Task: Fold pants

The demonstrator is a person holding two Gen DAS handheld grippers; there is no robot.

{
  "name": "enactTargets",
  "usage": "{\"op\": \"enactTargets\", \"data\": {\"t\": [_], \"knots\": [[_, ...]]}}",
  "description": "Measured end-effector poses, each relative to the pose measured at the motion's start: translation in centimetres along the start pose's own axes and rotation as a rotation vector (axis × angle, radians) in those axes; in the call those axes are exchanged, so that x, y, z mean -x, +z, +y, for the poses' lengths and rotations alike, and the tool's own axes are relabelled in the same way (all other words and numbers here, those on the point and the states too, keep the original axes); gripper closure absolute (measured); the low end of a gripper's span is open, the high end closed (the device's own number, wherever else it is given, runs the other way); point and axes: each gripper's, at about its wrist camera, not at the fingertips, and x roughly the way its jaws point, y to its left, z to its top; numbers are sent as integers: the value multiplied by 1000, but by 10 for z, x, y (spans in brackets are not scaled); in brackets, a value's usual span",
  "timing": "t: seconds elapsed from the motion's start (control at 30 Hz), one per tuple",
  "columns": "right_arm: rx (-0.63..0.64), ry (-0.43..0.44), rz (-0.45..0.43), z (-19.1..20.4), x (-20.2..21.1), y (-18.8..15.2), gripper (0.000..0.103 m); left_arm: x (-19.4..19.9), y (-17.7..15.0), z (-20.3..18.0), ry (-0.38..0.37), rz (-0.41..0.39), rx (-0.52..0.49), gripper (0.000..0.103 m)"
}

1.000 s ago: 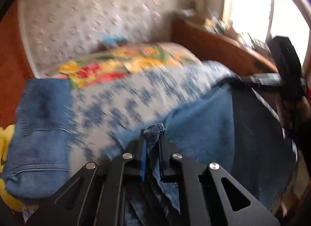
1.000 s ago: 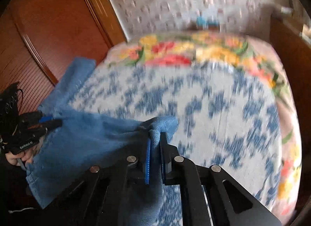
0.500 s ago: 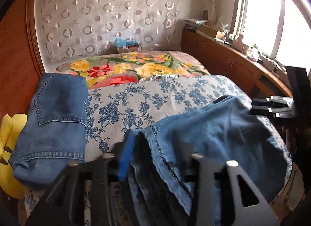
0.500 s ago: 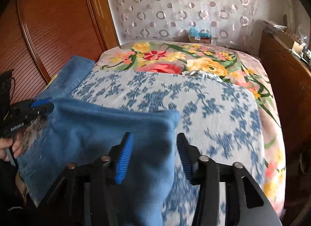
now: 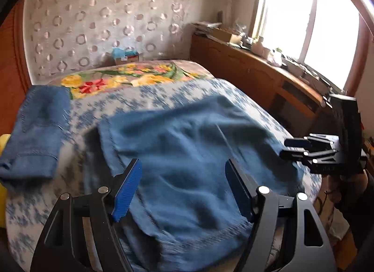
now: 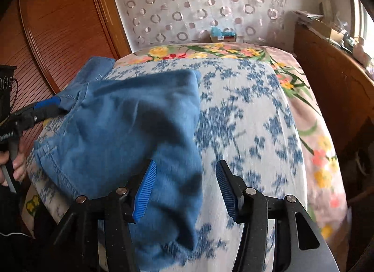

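Jaws of both your left gripper [image 5: 182,187] and right gripper [image 6: 184,185]: wide apart, gripping nothing. Pants [image 5: 187,150]: folded on bed [image 6: 245,120]. Second jeans [image 5: 37,131]: beside.

A home bedroom is showing ahead of the tongs: a bed [image 6: 268,117] is lying under a floral blanket, patterned wallpaper [image 5: 98,22] is running behind it, and a cluttered wooden sideboard [image 5: 254,71] is standing rightward beneath a sunlit window [image 5: 308,17].

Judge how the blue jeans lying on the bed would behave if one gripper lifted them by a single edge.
The jeans would probably droop and unfold, since they lie in soft rumpled folds. Thick seams suggest fairly heavy denim. They likely drag rather than slide across the textured bedspread.
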Motion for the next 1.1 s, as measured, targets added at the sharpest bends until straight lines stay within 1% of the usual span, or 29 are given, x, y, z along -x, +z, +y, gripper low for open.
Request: {"op": "enactTargets", "data": {"t": [0.13, 0.33, 0.43, 0.53, 0.7, 0.77, 0.8, 0.87, 0.9, 0.97, 1.0, 1.03, 1.1], "knots": [[-24, -1, -4, -1, 5, -12, 48, -8, -14, -18, -27, 32, -15, 29], [-59, 6, 3, -1, 0, -22, 48, -19, -34, -21, -1, 83, -9, 29], [-83, 29, -5, -4, 4, -24, 48, -19, -41, -23, 12, 82, -24, 29], [-91, 43, -8, -5, 2, -24, 48, -20, -41, -21, 19, 82, -33, 29], [-107, 96, -9, -2, -5, -27, 48, -22, -42, -19, 15, 83, -30, 29], [-110, 105, -8, 1, -8, -27, 48, -23, -42, -19, 14, 82, -31, 29], [-107, 106, -8, 3, -8, -27, 49, -23, -43, -18, 12, 81, -30, 29], [-107, 129, -6, 4, -9, -27, 60, -23, -44, -18, 10, 78, -29, 29], [-111, 150, -2, 5, -10, -27, 69, -23, -46, -17, 10, 77, -29, 29], [-109, 146, -7, 9, -10, -25, 75, -23, -47, -17, 10, 75, -31, 29], [-108, 151, -17, 10, -8, -25, 82, -23, -48, -17, 11, 75, -33, 29], [-106, 152, -37, 12, -4, -23, 87, -21, -49, -17, 13, 74, -36, 29], [-95, 162, -73, 18, 6, -18, 90, -15, -50, -12, 19, 70, -25, 29]]}}
